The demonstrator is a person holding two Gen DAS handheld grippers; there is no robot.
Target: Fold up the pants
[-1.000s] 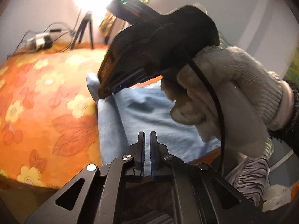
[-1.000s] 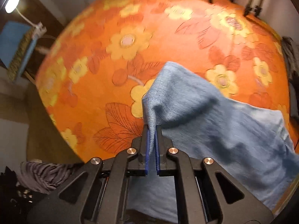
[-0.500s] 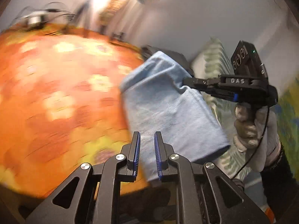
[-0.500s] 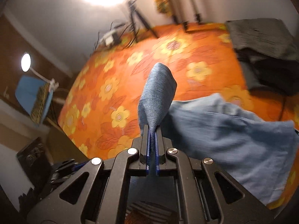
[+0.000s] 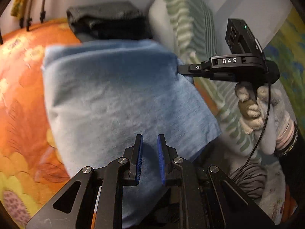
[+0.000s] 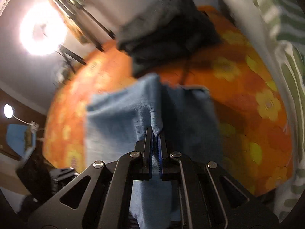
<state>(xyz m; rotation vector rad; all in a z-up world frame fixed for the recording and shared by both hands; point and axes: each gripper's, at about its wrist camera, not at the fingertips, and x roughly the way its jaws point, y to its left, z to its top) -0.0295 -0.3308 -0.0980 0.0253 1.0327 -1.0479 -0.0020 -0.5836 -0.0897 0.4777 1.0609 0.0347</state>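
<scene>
The light blue pants (image 5: 118, 99) lie folded over on the orange flowered bedspread (image 5: 21, 95). My left gripper (image 5: 149, 145) hovers just above their near part with its jaws a little apart and nothing between them. My right gripper (image 6: 156, 135) is shut on a pinched fold of the pants (image 6: 118, 118). It also shows in the left wrist view (image 5: 181, 69), gripping the pants' far right corner, held by a white-gloved hand (image 5: 255, 110).
A dark folded pile of clothes (image 5: 108, 22) lies at the far edge of the bed, also in the right wrist view (image 6: 167, 28). A green-striped pillow (image 5: 185, 19) stands on the right. A bright lamp (image 6: 40, 28) and tripod legs stand behind the bed.
My left gripper has opened, let go of the pants and swung right. My right gripper has carried its fold across the bed toward the dark pile, doubling the pants over.
</scene>
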